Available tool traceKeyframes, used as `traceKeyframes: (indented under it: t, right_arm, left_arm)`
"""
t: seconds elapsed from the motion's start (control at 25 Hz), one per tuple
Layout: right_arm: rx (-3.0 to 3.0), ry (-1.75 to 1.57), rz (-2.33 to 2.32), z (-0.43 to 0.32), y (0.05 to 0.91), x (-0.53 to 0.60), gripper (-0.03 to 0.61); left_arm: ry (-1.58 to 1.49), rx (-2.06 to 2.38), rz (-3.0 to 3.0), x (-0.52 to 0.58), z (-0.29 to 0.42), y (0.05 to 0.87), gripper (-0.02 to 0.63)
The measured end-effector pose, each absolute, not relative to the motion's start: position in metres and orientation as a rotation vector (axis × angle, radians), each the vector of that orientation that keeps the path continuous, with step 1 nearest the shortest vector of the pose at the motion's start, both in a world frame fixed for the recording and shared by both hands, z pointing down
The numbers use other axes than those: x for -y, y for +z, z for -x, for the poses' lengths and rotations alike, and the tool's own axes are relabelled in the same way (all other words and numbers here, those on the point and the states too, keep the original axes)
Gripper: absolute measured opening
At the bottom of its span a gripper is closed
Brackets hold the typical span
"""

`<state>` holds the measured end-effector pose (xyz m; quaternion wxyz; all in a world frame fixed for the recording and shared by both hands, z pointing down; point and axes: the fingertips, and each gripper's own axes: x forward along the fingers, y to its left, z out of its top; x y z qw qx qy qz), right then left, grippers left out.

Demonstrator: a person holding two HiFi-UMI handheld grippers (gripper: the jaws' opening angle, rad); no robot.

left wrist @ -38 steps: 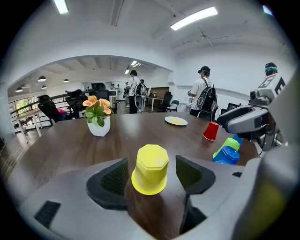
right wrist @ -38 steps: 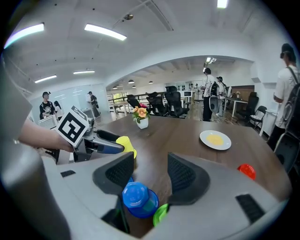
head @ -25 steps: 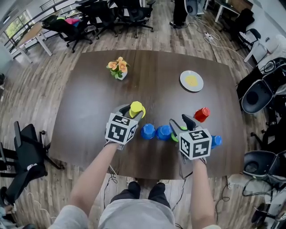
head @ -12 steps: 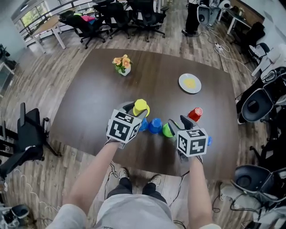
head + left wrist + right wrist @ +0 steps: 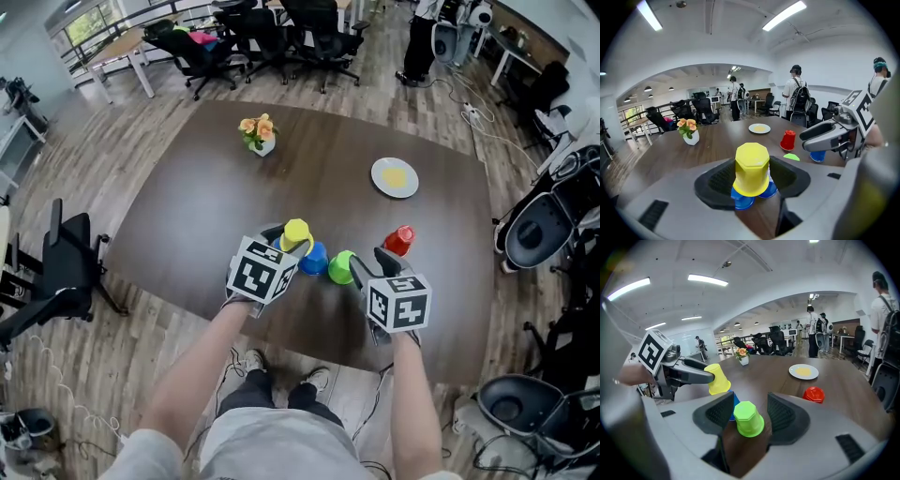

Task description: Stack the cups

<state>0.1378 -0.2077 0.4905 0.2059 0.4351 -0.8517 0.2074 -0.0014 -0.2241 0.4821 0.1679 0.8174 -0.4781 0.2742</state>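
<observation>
Head view showed the dark table (image 5: 187, 216) filling most of the frame, with office chairs on the wooden floor around it. A white plate (image 5: 394, 176) and a small pot of flowers (image 5: 260, 134) stood at the far side, well apart from the cups and, as I judged it, no part of the job.

Nearer the person, the left gripper (image 5: 292, 242) was clamped on the yellow cup (image 5: 296, 234), holding it mouth down and clear of the table. It hung just above two blue cups (image 5: 740, 199), probably so that it could be lowered over one of them and sleeve onto it.

The right gripper (image 5: 373, 267) had the green cup (image 5: 340, 267) pinched between its pads, also mouth down and slightly tilted. It sat close beside the blue pair, seemingly kept ready as the next layer.

A third blue cup (image 5: 818, 156) rested below the right gripper, and the red cup (image 5: 398, 240) stood alone just beyond it. All the cups were inverted, which suited stacking by dropping each over the last. No stack had yet been built.
</observation>
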Motion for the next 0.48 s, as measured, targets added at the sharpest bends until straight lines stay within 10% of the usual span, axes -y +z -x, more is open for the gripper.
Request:
traceKeyframes:
  t: [0.48]
  right_arm:
    - [2.340, 0.558, -1.251, -0.137, 0.486, 0.206, 0.210]
  left_arm:
    - [0.732, 1.388, -2.354, 0.217, 0.013, 0.472, 0.270]
